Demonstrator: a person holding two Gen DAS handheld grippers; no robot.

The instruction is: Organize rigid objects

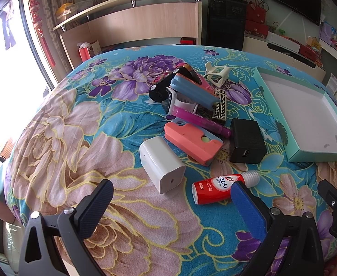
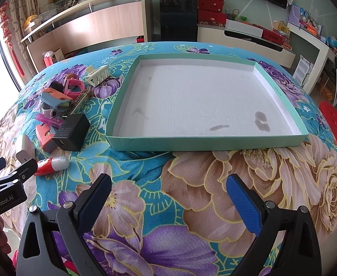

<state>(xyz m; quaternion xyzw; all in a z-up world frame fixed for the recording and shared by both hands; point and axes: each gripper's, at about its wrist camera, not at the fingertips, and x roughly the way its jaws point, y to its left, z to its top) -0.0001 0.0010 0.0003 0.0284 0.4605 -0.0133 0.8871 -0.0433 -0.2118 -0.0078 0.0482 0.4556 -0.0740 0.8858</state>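
A pile of small rigid items lies on the floral cloth. In the left wrist view nearest me are a white charger cube, a red bottle, a black charger and a pink-and-blue case. Behind them lie a magenta tube, a blue case and a cream clip. My left gripper is open just short of the white charger and holds nothing. An empty green-rimmed tray sits ahead in the right wrist view. My right gripper is open in front of it, empty.
The floral cloth covers a rounded table. The left gripper's body shows at the left edge of the right view. A wooden counter and a black cabinet stand behind the table. A red stool is at the right.
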